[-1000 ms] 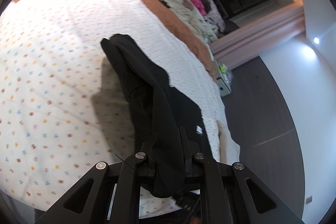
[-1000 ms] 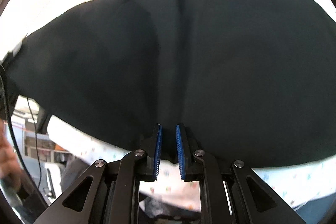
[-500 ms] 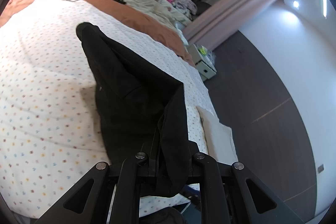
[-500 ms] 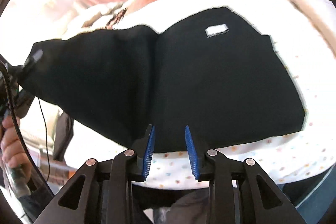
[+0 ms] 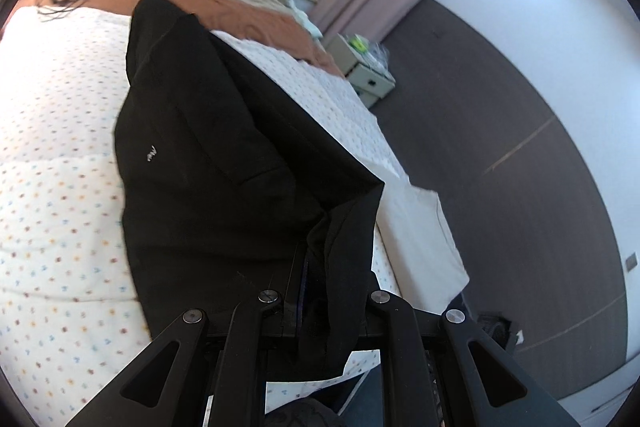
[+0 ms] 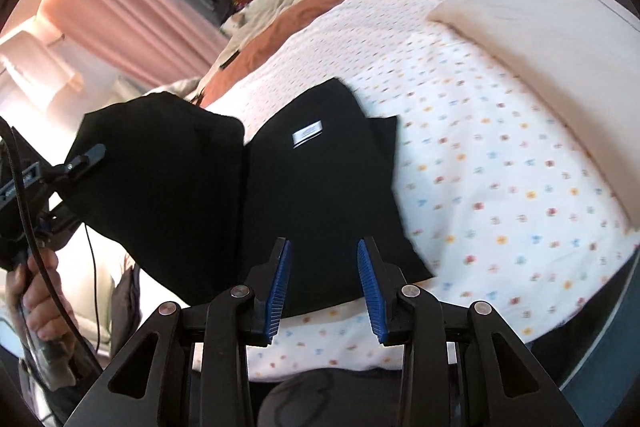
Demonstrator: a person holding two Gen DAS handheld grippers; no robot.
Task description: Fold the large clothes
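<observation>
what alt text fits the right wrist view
The right gripper is opening with nothing between its blue pads, above a black garment on a dotted bedspread. At left, the left gripper lifts the garment's other side.

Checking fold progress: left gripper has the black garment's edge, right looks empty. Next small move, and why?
Probably carry the left gripper across and lay its lifted flap onto the flat half of the black garment. That gripper is shut on the cloth, holding one side raised off the dotted bedspread, while the right gripper is opening with nothing between its pads, so it has let go.
</observation>
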